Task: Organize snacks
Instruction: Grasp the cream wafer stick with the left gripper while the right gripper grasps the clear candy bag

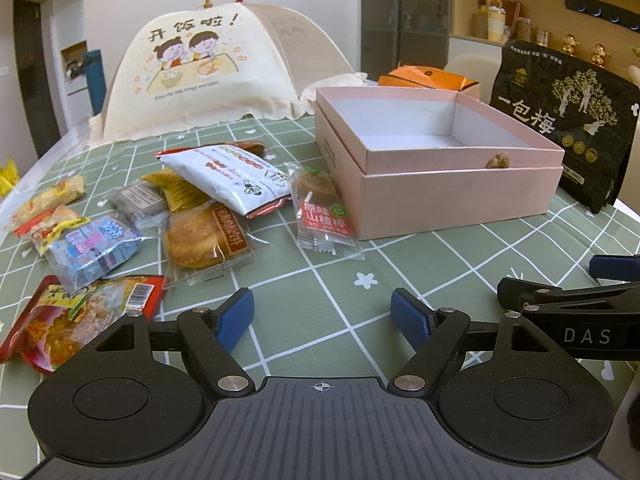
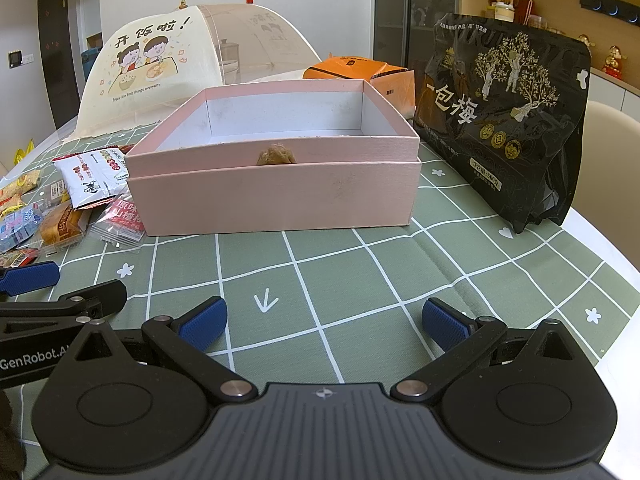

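Note:
An open pink box [image 1: 448, 196] [image 2: 276, 196] stands on the green checked tablecloth, its inside white and bare. Left of it lies a loose pile of wrapped snacks: a white packet [image 1: 232, 176] [image 2: 92, 178], a hawthorn bar packet [image 1: 324, 216] [image 2: 124, 216], a round cake in clear wrap [image 1: 204, 240], a blue candy pack [image 1: 96, 252] and a red bag [image 1: 80, 320]. My left gripper [image 1: 322, 320] hovers open low over the cloth, in front of the snacks. My right gripper [image 2: 324, 324] is open too, facing the box front. Both hold nothing.
A large black plum bag [image 1: 568, 120] [image 2: 504, 120] stands right of the box. A cream mesh food cover [image 1: 200, 68] [image 2: 160, 64] and an orange carton [image 1: 424, 78] [image 2: 360, 70] sit behind. The table edge curves at the right [image 2: 612, 240].

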